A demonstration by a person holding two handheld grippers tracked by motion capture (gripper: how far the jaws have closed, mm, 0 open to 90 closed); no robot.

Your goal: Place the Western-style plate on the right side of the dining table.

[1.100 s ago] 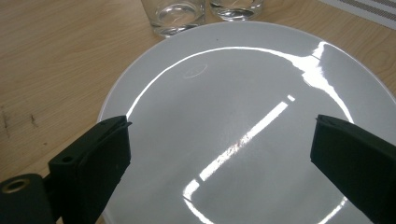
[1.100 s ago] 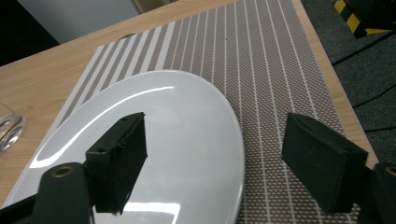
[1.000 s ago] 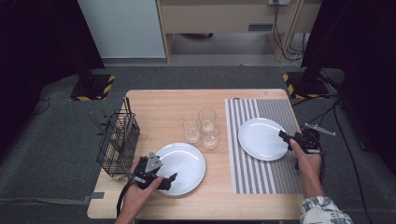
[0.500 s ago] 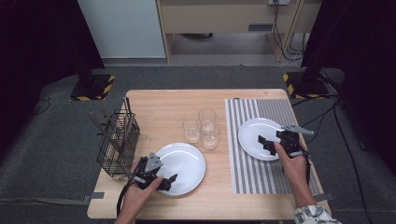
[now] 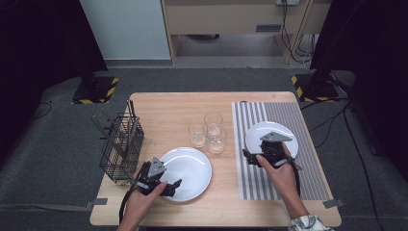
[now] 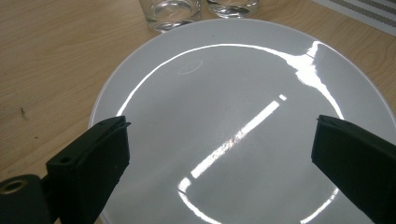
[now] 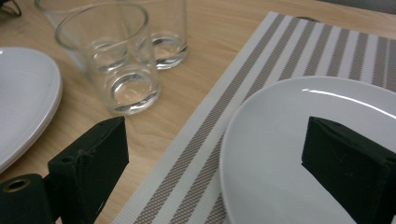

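High view: L gripper [image 5: 166, 185] low over near edge of white plate [image 5: 190, 166] on bare wood table [image 5: 168, 106]; R gripper [image 5: 255, 158] at left rim of 2nd plate [image 5: 284, 137] on striped mat [image 5: 308, 120]. Glasses [image 5: 210, 132] between, wire basket [image 5: 120, 147] far left.

L gripper view: jaws wide apart, plate [image 6: 233, 93] under them, nothing gripped.

R gripper view: jaws just been opening, now wide, nothing between; one over mat [image 7: 205, 126], other over plate [image 7: 280, 154]; glass [image 7: 116, 56] near.

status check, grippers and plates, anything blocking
Left gripper open over the left plate. Right gripper just opened wider, empty, at the right plate on the striped mat. Three glasses between the plates.
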